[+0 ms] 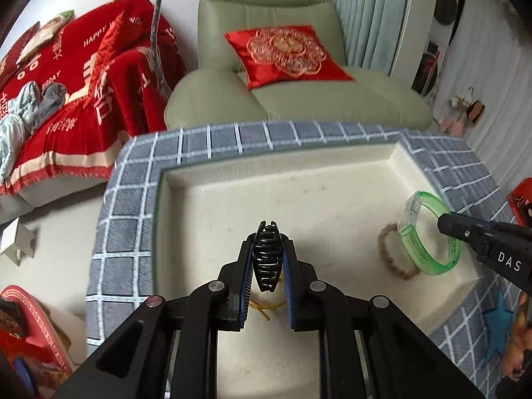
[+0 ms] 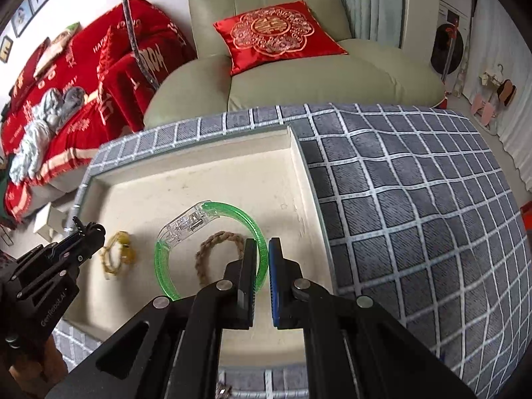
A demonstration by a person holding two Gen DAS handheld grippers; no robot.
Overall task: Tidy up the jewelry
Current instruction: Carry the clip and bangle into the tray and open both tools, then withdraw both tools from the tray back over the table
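My left gripper (image 1: 267, 246) is shut on a black hair claw clip (image 1: 266, 259) and holds it over the cream tray (image 1: 232, 199). A yellow bead bracelet (image 1: 266, 307) lies on the tray floor just under it; it also shows in the right wrist view (image 2: 118, 256). My right gripper (image 2: 264, 249) is shut on the rim of a green translucent bangle (image 2: 212, 229) with a clear clasp, at the tray's right side. A brown braided rope ring (image 2: 216, 252) lies inside the bangle. The bangle (image 1: 429, 232) and rope ring (image 1: 392, 252) also show in the left wrist view.
The tray (image 2: 186, 179) sits on a grey checked cloth (image 2: 415, 199). A green armchair (image 1: 282, 93) with a red cushion (image 1: 286, 55) stands behind. A red blanket (image 1: 83, 99) covers furniture at the left. A blue star (image 1: 495, 326) lies on the cloth at the right.
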